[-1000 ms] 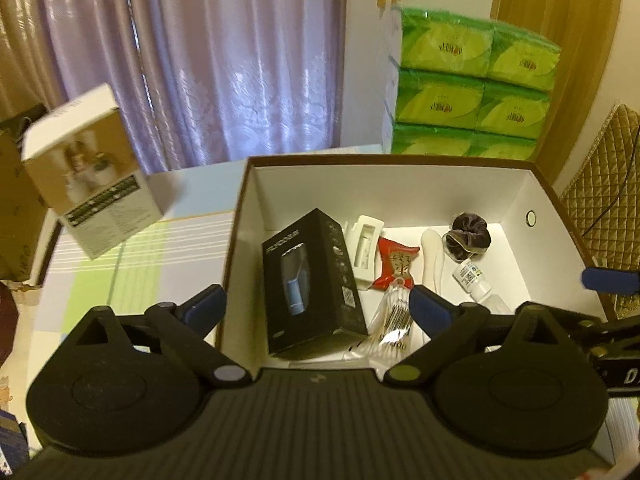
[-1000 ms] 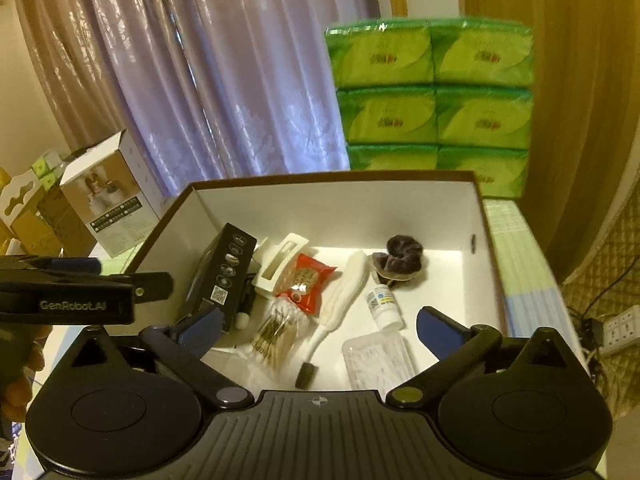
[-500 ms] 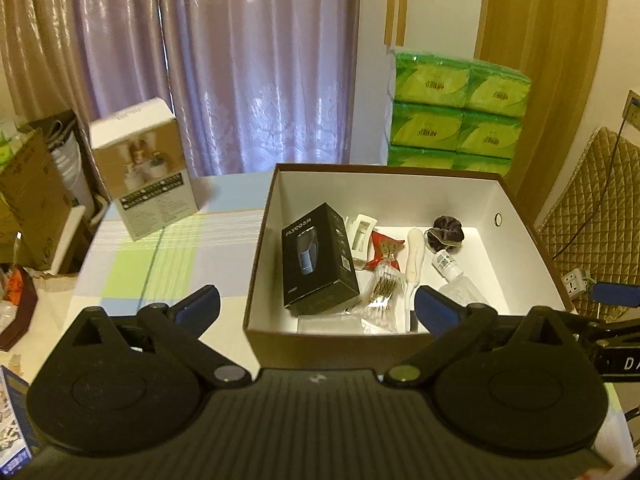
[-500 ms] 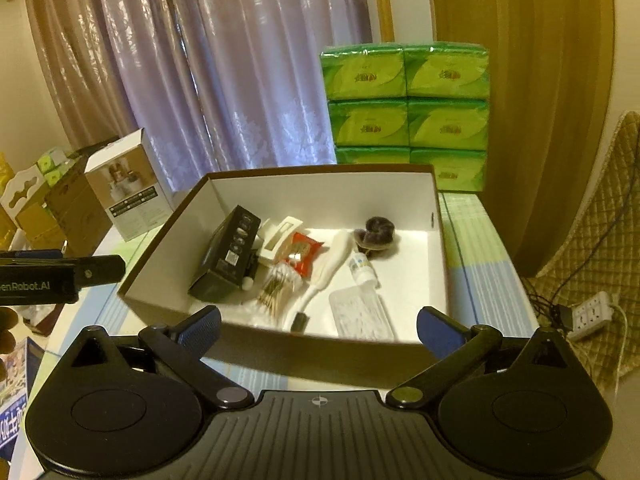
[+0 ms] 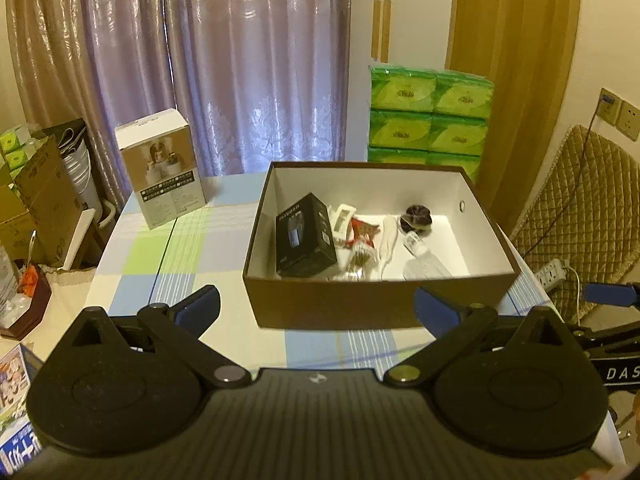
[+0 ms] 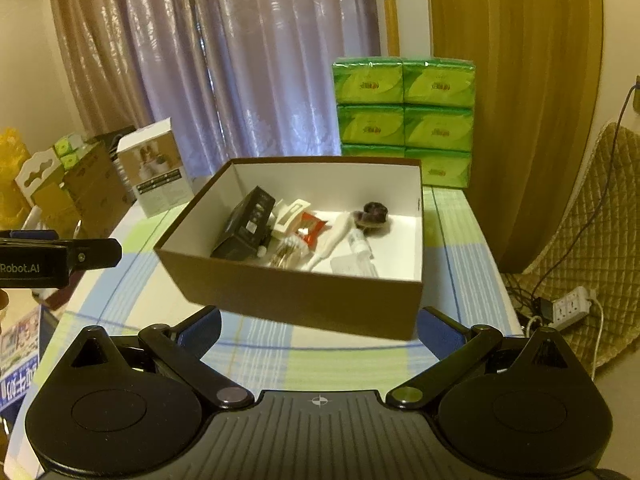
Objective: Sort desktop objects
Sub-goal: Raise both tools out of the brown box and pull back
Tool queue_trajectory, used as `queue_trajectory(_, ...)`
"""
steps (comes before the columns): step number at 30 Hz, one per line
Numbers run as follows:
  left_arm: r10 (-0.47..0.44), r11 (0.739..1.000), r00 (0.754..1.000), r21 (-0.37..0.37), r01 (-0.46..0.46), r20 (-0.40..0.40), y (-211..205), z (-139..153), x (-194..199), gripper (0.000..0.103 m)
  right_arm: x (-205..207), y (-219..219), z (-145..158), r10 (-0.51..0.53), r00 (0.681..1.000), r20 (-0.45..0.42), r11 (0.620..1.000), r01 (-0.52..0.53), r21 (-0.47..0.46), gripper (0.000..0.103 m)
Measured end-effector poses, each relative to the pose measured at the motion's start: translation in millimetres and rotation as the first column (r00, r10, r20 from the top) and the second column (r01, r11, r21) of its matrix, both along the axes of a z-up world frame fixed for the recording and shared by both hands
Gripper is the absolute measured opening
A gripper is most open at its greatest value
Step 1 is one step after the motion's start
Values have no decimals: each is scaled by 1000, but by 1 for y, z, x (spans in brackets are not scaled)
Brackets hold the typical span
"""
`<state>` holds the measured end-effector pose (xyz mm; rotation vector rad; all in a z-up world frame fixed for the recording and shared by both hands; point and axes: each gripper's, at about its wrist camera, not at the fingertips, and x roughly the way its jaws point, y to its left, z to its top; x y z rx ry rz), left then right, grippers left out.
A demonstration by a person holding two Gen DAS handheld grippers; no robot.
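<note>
We held both grippers, left (image 5: 316, 308) and right (image 6: 320, 320), with fingers spread and empty, short of the box (image 5: 376, 312) on the counter (image 5: 168, 256). The sorted things lay inside it.

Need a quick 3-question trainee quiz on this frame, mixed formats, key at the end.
1. True or false: the left hand-held gripper holds the black box.
2. Which item lies nearest the far right corner inside the brown storage box? A) dark scrunchie B) red packet C) cotton swabs
3. Fill in: the white product carton stands on the table, to the ___ of the storage box in both views.

Key:
1. False; both it and the right hand-held gripper are open and empty.
2. A
3. left
</note>
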<state>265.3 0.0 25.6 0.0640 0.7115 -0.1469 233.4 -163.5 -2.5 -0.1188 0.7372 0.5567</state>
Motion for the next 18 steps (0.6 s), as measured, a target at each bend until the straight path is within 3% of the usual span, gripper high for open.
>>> queue_trajectory(18, 54, 998, 999, 45, -54, 3, -13, 5, -97, 102, -67, -39, 12, 45, 998, 42, 999, -44, -15, 101)
